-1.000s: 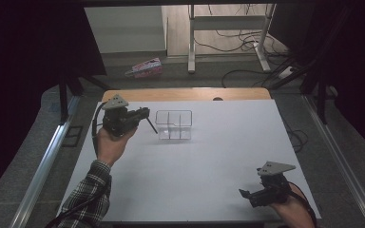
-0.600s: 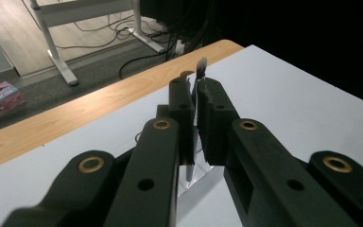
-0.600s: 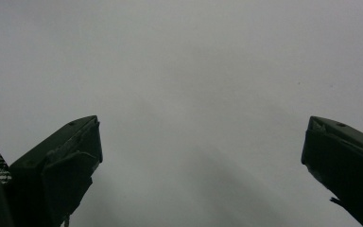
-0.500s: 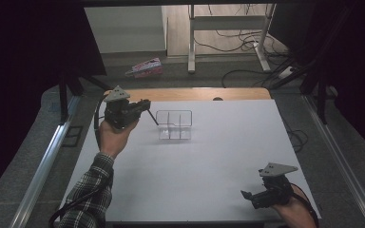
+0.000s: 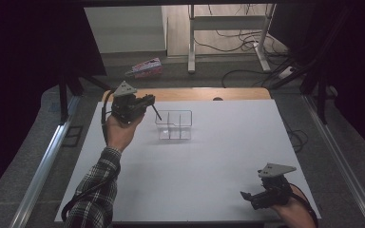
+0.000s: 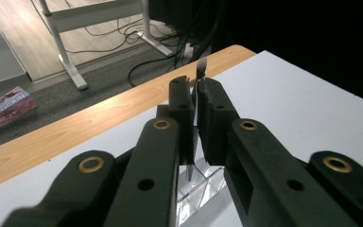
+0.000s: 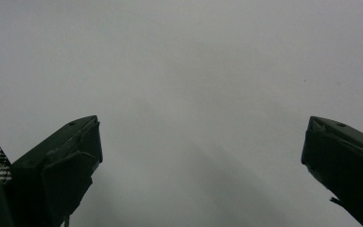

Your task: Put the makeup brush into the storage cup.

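Lowering the thin dark utensil [image 5: 156, 112] squarely into one compartment of the clear divided organizer [image 5: 173, 125] would have suited best; the left gripper [image 5: 148, 101] was clamped on it, hovering above the organizer's left edge. Compared with a second before, that hand had drifted up and rightward. The right gripper [image 5: 245, 195] rested spread wide at the table's [image 5: 209, 161] near corner

- White table top [image 5: 195, 175] spans the frame's middle and lower part.
- Clear compartment box [image 5: 173, 125] stands on it, upper centre-left.
- Bare wooden strip [image 5: 237, 93] runs along its far edge.
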`<state>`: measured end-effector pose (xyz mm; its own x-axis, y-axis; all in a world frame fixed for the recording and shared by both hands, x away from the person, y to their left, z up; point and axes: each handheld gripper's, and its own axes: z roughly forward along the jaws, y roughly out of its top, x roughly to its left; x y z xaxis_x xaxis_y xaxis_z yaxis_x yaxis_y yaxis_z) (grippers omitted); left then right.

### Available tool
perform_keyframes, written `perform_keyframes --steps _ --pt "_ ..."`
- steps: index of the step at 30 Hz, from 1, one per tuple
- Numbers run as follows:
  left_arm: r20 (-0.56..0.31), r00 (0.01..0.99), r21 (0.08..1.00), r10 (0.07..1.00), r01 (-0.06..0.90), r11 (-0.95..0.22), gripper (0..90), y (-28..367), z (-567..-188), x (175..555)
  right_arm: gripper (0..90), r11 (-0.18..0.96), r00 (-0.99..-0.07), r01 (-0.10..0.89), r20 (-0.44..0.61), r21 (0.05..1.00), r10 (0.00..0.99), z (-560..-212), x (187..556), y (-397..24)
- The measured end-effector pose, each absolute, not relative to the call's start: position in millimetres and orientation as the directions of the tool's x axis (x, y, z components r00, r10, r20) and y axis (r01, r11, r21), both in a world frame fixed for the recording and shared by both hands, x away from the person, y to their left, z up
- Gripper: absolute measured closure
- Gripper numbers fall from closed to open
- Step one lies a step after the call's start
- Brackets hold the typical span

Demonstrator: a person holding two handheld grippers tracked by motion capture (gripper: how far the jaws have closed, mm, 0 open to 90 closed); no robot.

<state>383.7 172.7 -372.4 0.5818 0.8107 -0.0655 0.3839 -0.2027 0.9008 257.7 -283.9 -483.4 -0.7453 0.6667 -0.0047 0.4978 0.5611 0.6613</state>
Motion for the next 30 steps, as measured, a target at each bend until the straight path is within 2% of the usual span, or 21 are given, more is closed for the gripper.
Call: perform_keyframes --steps 30 --pt "-0.082 0.553 0.884 0.829 0.425 -0.196 85.2 160.8 -403.4 404.3 0.0 0.574 -0.754 0.492 -0.009 0.655 0.657 -484.5 257.8 -282.2"
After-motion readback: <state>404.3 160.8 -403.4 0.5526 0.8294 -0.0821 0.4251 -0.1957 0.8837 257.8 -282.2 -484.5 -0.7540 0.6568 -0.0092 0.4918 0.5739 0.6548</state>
